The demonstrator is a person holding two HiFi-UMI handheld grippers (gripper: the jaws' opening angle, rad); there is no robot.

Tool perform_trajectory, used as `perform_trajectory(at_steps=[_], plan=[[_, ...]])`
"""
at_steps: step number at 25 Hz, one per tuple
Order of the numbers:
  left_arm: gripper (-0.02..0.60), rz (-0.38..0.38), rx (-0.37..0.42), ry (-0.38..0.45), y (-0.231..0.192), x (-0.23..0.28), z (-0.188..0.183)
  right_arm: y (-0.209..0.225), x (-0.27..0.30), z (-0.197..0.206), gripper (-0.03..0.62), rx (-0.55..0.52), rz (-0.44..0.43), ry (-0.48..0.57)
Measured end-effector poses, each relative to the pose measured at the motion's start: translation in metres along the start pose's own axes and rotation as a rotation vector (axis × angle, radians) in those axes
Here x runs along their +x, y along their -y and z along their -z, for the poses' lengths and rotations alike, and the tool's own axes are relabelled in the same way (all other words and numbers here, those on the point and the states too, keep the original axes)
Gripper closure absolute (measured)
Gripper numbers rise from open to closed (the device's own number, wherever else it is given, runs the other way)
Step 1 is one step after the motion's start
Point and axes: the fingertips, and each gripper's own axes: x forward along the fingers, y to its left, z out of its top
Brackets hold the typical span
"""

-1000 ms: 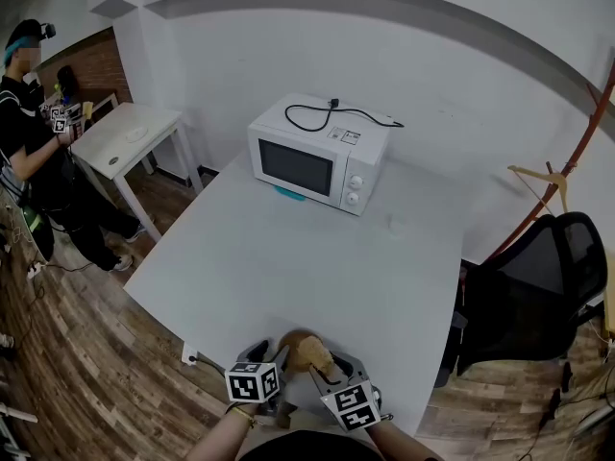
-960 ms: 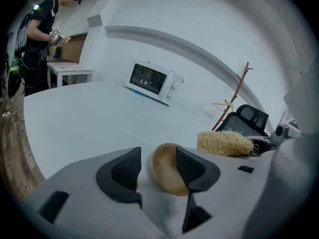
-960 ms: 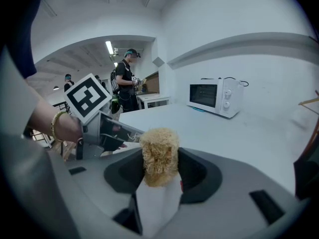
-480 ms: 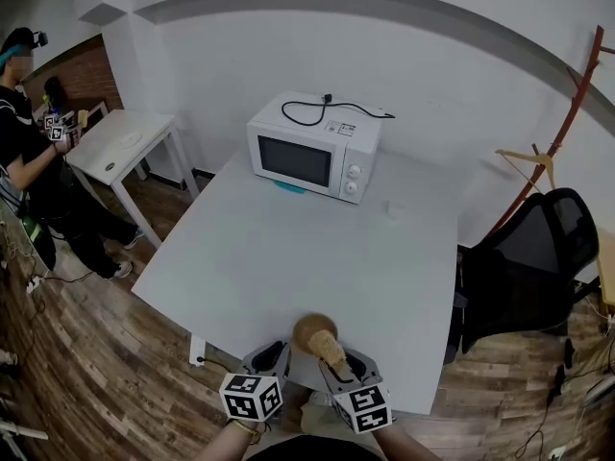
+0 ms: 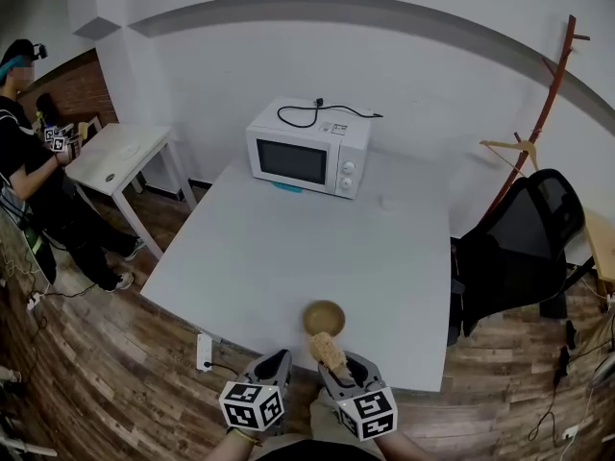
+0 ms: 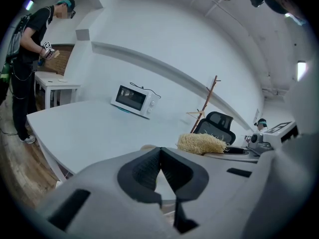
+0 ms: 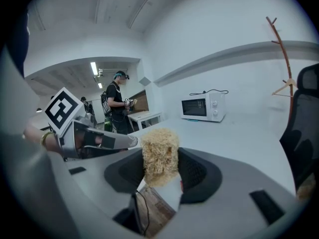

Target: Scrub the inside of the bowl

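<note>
holding the fuzzy scrubber [image 7: 159, 153] pinched in the right hand-held gripper [image 7: 160, 176], just closing the left hand-held gripper [image 6: 160, 158] fully on nothing, eyeing the small wooden bowl [image 5: 324, 317] near the bench's [image 5: 288, 248] front edge just ahead of both: probably light, stiff and quick to skate, so best pinched at the rim.

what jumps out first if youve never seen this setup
The straw-coloured scrubber clamped in the right tongs, held close to the small wooden bowl at the near edge of the table. Next, the white microwave at its far side; the left tongs are shut and empty.
</note>
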Motion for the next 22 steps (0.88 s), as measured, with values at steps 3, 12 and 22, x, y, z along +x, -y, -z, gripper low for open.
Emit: perform_trajectory(at_steps=[3, 12, 22], plan=[[0.563, 0.022, 0.007, 0.009, 0.008, -0.016, 0.003, -0.011, -0.013, 0.001, 0.410, 0.012, 0.009, 0.017], [0.563, 0.076, -0.017, 0.005, 0.034, -0.049, 0.024, -0.029, -0.051, 0.011, 0.410, 0.049, 0.024, 0.046], [0.563, 0.088, -0.023, -0.001, 0.047, -0.056, 0.039, -0.035, -0.076, 0.018, 0.411, 0.037, 0.030, 0.050]])
